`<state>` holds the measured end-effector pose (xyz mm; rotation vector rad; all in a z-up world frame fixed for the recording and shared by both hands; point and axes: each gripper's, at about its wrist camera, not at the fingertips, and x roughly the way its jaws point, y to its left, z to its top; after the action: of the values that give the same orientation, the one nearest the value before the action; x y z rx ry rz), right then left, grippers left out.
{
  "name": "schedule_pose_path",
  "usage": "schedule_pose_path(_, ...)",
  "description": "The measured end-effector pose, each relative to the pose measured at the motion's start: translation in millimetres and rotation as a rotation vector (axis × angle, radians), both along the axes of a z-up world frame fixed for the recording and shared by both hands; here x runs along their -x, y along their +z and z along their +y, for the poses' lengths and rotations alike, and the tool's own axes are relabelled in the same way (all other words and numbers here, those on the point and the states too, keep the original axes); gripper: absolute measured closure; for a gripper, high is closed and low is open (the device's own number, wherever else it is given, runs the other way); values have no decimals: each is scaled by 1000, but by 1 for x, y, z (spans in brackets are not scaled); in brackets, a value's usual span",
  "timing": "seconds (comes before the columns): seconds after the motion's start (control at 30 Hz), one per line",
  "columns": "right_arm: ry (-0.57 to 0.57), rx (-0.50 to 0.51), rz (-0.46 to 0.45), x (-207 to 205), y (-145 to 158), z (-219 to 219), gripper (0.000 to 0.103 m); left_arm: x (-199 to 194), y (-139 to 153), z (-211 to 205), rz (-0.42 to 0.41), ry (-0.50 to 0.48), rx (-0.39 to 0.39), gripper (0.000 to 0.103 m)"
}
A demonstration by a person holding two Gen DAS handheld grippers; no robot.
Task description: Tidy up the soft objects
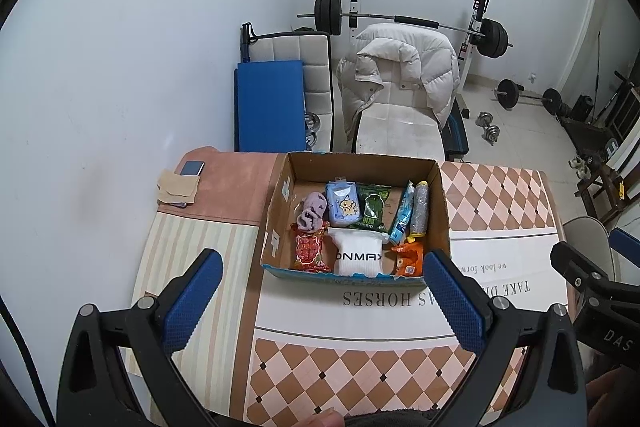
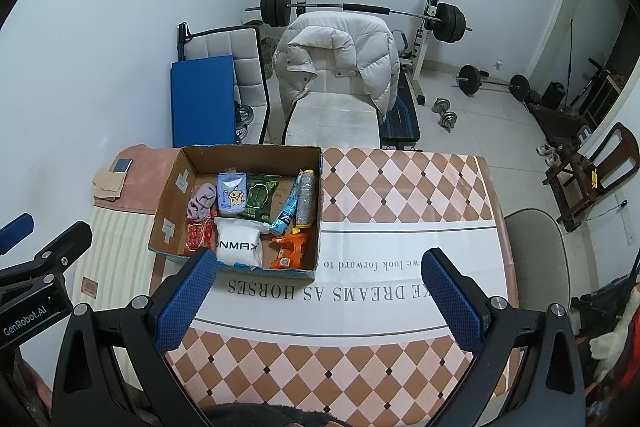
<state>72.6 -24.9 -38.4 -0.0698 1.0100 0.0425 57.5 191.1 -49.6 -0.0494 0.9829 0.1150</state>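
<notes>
An open cardboard box stands on the table and holds several soft packs. Inside lie a purple rolled sock, a light blue pack, a green packet, a red snack bag, a white ONMAX pack, an orange packet and a silver roll. My left gripper hovers open just in front of the box, empty. My right gripper is open and empty, over the table right of the box front.
A beige folded cloth and a phone lie on the pink mat at the table's far left. Behind the table stand a chair with a white puffy jacket, a blue pad and a barbell rack. Another chair sits at right.
</notes>
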Motion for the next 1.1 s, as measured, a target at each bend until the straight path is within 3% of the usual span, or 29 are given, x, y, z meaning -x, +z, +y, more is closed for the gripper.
schedule_pose_path(1.1, 0, 1, 1, -1, 3, 0, 0, -2, 1, -1, 4, -10, -13, 0)
